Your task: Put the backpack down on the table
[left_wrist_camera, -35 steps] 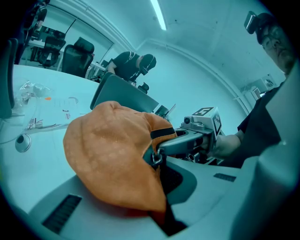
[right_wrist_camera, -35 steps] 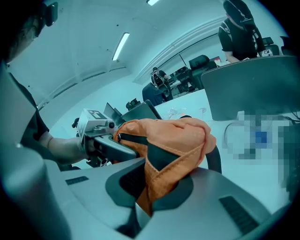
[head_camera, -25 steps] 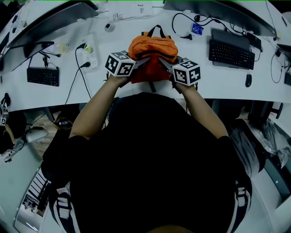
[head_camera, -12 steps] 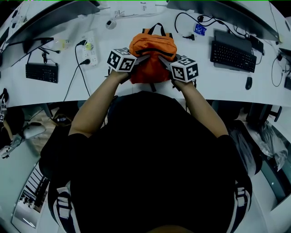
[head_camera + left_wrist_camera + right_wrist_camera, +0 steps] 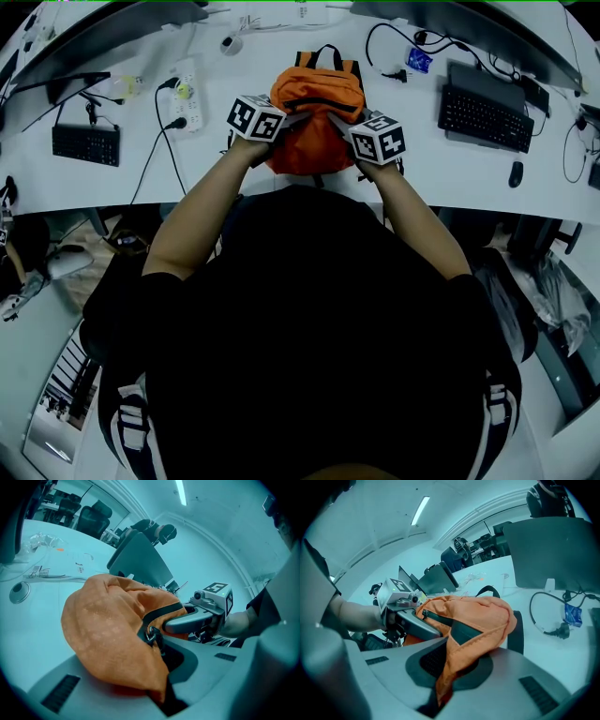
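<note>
The orange backpack (image 5: 314, 98) with black straps stands upright over the white table (image 5: 112, 187), near its front edge; I cannot tell how much of its weight rests there. My left gripper (image 5: 298, 117) is shut on the fabric at the bag's top left, by the zipper. My right gripper (image 5: 336, 120) is shut on the fabric at the top right. In the left gripper view the orange backpack (image 5: 108, 630) is pinched in the left gripper (image 5: 161, 691), with the right gripper (image 5: 187, 620) opposite. In the right gripper view the backpack (image 5: 483, 613) folds into the right gripper (image 5: 440, 691).
A black keyboard (image 5: 88, 146) and a white power strip (image 5: 183, 94) with cables lie to the left. Another keyboard (image 5: 484, 117) and a mouse (image 5: 514, 173) lie to the right. Monitors line the table's far edge. Chairs stand below the front edge.
Both grippers have sunk toward the table with the backpack held between them. Their grip on the fabric is unchanged.
</note>
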